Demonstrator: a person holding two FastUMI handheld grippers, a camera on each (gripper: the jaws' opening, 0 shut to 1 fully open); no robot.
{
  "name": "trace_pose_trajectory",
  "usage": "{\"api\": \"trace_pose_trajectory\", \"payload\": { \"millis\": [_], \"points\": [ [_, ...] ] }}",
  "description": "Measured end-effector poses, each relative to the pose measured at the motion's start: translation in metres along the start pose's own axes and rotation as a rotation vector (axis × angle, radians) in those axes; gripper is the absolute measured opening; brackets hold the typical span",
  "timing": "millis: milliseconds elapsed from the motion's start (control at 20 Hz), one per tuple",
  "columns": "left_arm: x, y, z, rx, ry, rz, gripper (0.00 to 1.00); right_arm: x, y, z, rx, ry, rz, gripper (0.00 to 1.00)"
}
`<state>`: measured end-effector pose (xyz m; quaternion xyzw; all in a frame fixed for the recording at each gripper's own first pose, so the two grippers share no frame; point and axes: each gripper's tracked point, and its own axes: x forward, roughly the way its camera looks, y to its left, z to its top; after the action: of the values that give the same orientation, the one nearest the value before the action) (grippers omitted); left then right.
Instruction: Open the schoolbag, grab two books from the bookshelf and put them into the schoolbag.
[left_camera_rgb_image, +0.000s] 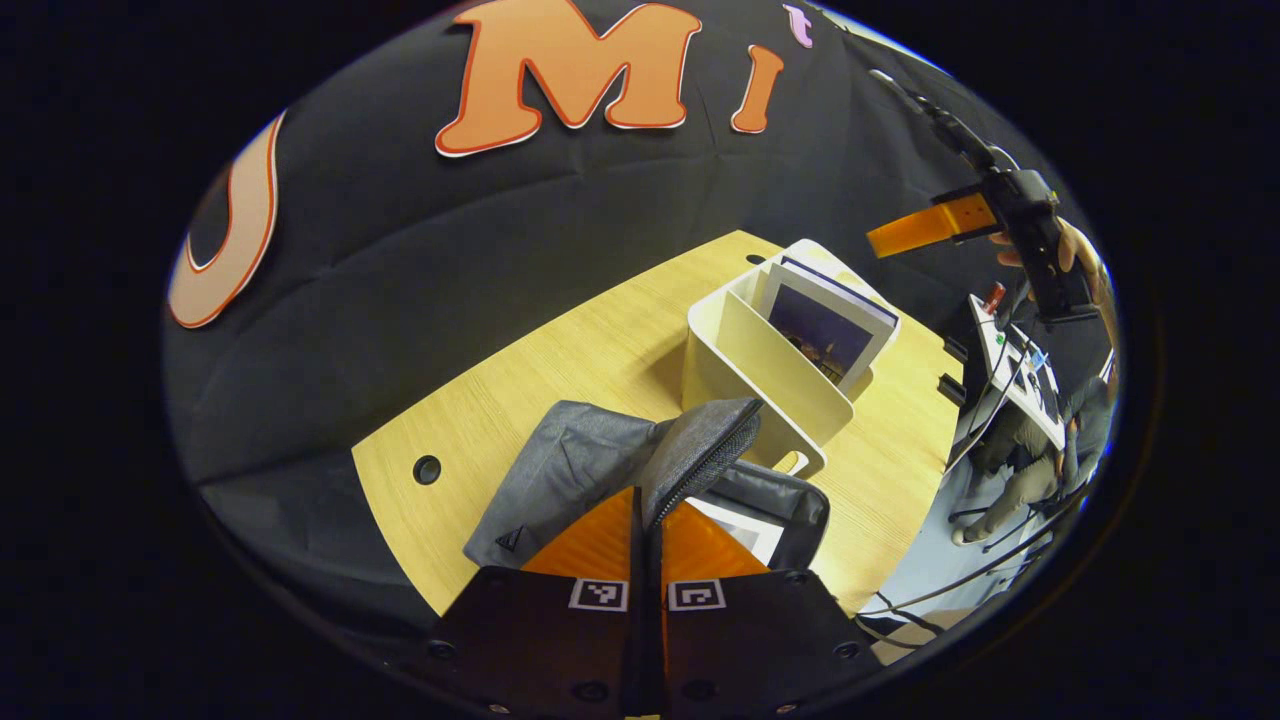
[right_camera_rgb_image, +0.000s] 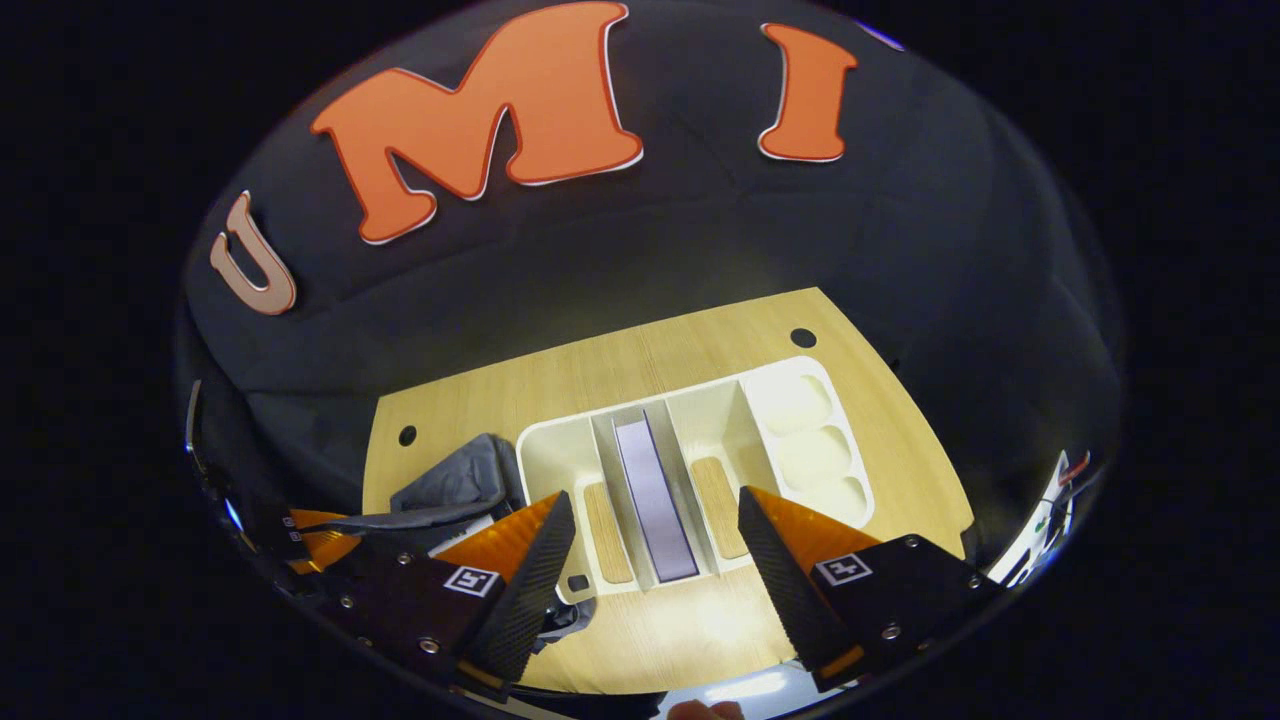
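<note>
While my left jaws clamp the schoolbag flap open, my right jaws, apart, hover over the book in the bookshelf at 12 o'clock, both books seemingly not yet packed.

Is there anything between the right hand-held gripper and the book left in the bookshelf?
Nothing visible. In the right gripper view the open right hand-held gripper hangs above the bookshelf, and the book stands upright in its slot, top edge exposed between the dividers. The schoolbag lies off to the side.
</note>
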<state>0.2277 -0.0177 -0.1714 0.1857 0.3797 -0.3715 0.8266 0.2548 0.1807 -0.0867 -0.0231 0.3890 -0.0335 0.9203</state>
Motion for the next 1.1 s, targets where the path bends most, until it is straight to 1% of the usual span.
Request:
{"api": "trace_pose_trajectory", "payload": {
  "millis": [150,250,450,750,800,850,900,950,1000,1050,1100],
  "points": [
    [0.001,0.002,-0.001,-0.006,0.005,0.006,0.01,0.033,0.0,-0.012,-0.08,0.093,-0.029,0.99],
    [0.001,0.001,-0.003,-0.011,0.007,0.007,0.01,0.051,0.001,-0.017,-0.112,0.132,-0.048,0.99],
    [-0.001,0.001,-0.005,-0.018,0.011,0.005,0.01,0.076,0.008,-0.021,-0.128,0.179,-0.052,0.99],
    [-0.004,0.0,-0.01,-0.029,0.008,0.005,0.01,0.096,0.006,-0.036,-0.159,0.252,-0.071,0.98],
    [-0.004,0.0,-0.01,-0.032,0.008,0.005,0.01,0.098,0.006,-0.042,-0.16,0.267,-0.073,0.9],
    [-0.004,0.0,-0.011,-0.035,0.008,0.004,0.01,0.1,0.005,-0.048,-0.163,0.284,-0.074,0.87],
    [-0.004,-0.001,-0.011,-0.037,0.008,0.003,0.01,0.103,0.003,-0.053,-0.168,0.297,-0.077,0.8],
    [-0.005,-0.001,-0.011,-0.038,0.008,0.003,0.01,0.104,-0.001,-0.055,-0.176,0.302,-0.092,0.77],
    [-0.005,-0.001,-0.011,-0.037,0.008,0.003,0.01,0.106,-0.007,-0.055,-0.178,0.302,-0.107,0.64],
    [-0.005,-0.002,-0.012,-0.036,0.009,0.004,0.01,0.103,0.001,-0.052,-0.145,0.291,-0.074,0.52],
    [-0.005,-0.002,-0.012,-0.034,0.009,0.004,0.01,0.107,0.005,-0.053,-0.128,0.283,-0.065,0.4]
  ]
}}
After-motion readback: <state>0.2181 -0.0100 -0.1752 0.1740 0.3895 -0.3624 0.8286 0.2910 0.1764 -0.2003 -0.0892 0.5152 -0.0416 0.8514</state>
